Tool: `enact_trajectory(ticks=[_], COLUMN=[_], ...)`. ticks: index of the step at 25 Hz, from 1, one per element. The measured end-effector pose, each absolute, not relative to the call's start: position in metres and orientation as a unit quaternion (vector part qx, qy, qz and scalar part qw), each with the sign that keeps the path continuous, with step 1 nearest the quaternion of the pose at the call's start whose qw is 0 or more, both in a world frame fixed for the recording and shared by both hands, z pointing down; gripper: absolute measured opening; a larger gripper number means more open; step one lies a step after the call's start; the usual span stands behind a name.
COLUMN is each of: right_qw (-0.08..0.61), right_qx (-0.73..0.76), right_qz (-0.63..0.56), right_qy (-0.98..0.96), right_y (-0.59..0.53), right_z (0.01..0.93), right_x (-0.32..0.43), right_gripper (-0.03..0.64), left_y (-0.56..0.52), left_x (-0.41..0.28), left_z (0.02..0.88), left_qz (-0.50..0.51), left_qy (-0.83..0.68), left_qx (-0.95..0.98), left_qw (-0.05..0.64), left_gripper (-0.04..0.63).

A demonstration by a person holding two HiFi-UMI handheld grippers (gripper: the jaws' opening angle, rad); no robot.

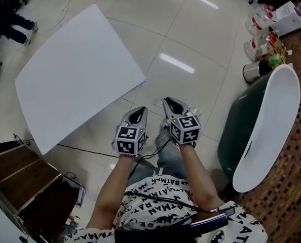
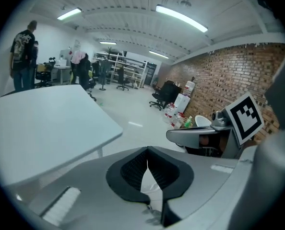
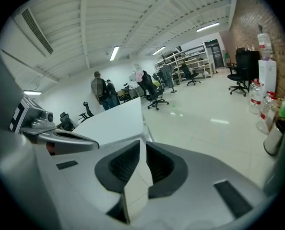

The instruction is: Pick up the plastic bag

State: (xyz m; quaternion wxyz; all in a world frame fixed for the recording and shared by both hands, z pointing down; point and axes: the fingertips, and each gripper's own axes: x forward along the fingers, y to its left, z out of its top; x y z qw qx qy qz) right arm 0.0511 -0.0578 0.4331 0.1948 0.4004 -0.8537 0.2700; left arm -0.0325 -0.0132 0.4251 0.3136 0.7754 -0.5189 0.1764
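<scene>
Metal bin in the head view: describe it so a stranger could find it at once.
Start at the big white tub on the right. Just past its far end, on the floor, stands the bin. It is a shiny steel cylinder; its neighbours are clear bottles.

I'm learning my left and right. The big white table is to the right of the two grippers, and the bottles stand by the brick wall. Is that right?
Not quite. The head view shows the white table to the left of the left gripper and the right gripper, not to the right. The rest is right: the bottles stand by the brick wall.
</scene>
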Motion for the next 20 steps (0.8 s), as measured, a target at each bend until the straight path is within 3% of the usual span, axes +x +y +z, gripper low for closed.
enact_trajectory(ticks=[1, 2, 6, 10, 20], right_qw=[0.199, 0.206, 0.252, 0.305, 0.392], right_qx=[0.404, 0.407, 0.41, 0.39, 0.336], right_qz=[0.276, 0.284, 0.31, 0.332, 0.364], right_qy=[-0.849, -0.843, -0.82, -0.803, -0.775], right_y=[-0.063, -0.066, -0.066, -0.068, -0.068], right_z=[0.448, 0.464, 0.547, 0.648, 0.896], right_x=[0.067, 0.083, 0.136, 0.165, 0.188], right_gripper=[0.061, 0.112, 0.118, 0.216, 0.268], left_y=[-0.019, -0.023, -0.031, -0.044, -0.066], left_x=[-0.018, -0.003, 0.046, 0.077, 0.112], left_z=[0.438, 0.452, 0.522, 0.604, 0.825], left_qz=[0.183, 0.192, 0.225, 0.245, 0.3], left_qy=[-0.51, -0.5, -0.464, -0.455, -0.432], left_qx=[0.778, 0.78, 0.782, 0.769, 0.736], left_qw=[0.317, 0.322, 0.349, 0.377, 0.426], left_gripper=[0.005, 0.005, 0.002, 0.002, 0.002])
